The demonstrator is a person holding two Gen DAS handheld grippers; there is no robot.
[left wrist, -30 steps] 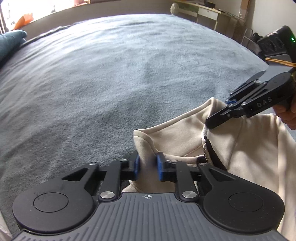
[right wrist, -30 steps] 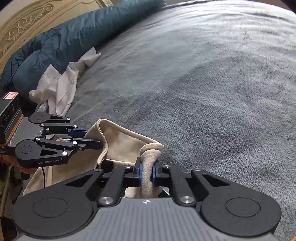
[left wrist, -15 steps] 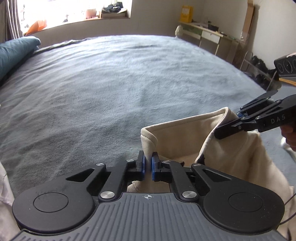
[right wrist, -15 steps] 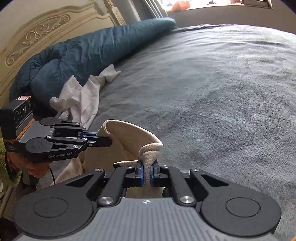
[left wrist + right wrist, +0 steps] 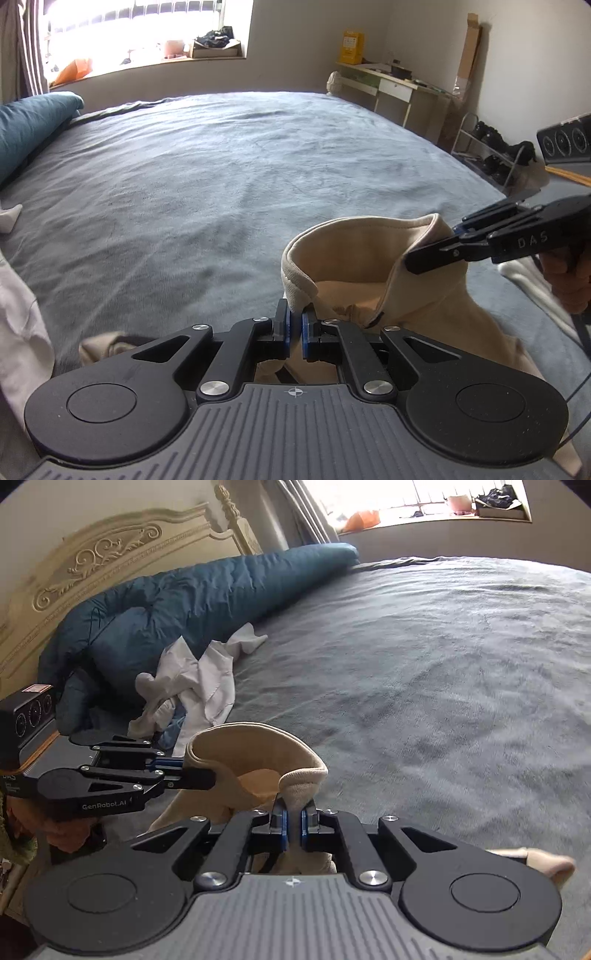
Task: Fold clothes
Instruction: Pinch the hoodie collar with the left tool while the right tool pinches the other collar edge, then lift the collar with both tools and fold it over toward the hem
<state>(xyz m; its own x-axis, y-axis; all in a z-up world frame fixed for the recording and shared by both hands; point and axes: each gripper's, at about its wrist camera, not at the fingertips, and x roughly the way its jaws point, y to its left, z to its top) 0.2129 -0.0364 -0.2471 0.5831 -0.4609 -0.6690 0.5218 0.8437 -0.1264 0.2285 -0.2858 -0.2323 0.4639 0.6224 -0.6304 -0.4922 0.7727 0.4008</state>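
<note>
I've got the beige top (image 5: 424, 295) lifted over the near edge of the grey bed (image 5: 221, 177), collar up and stretched left to right, body hanging down. My left gripper (image 5: 294, 334) and right gripper (image 5: 293, 829) each have their jaws clamped on a collar end.

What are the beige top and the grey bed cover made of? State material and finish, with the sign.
Beige top: looks like soft knit, perhaps fleece; matte, thick rolled collar, drapes limply from both grippers.
Grey bed cover: looks like plush fleece or short-pile blanket; matte, with brushed streaks where the nap changes shade.
</note>
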